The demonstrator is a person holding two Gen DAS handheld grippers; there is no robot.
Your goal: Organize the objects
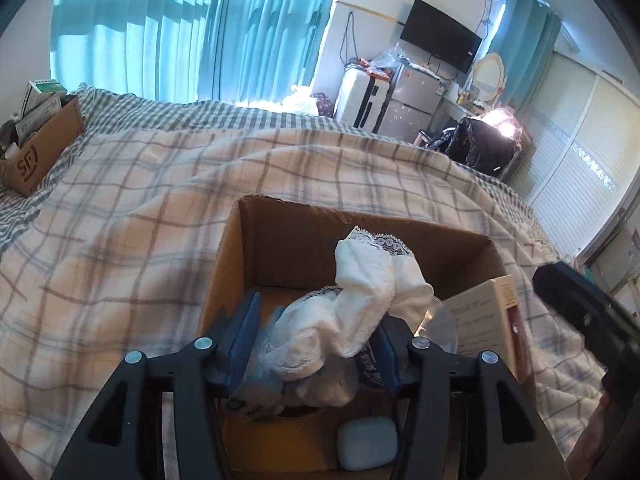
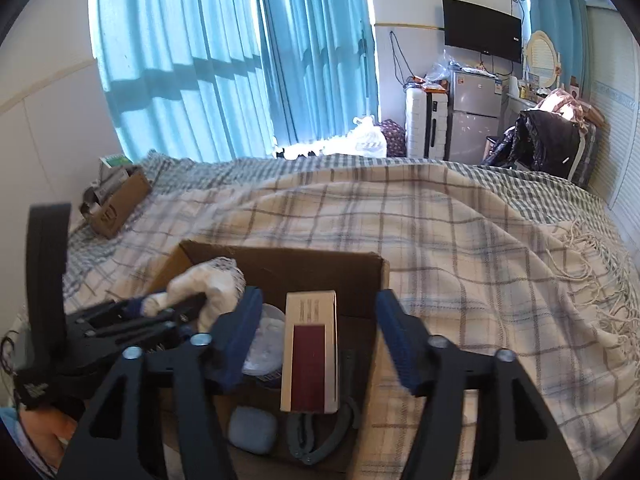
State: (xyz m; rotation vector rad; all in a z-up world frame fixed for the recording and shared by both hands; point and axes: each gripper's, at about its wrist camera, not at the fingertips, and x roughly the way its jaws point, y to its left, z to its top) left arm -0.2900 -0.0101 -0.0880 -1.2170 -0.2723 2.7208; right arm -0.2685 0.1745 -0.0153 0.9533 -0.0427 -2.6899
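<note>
White cloth [image 1: 360,300] is pinched in the left gripper [image 1: 312,340] over the cardboard box [image 1: 280,224] at lower centre – carton [image 2: 310,344] and blue case [image 2: 253,428] already inside, cloth not yet dropped – right gripper [image 2: 316,344] wide open, holding nothing.

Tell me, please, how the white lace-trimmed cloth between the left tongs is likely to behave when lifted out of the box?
The white cloth will probably flop: it already sags in folds around the left tongs. It looks light for its bulk. Its lace edge might snag on the cardboard box wall or drag the items beneath.
</note>
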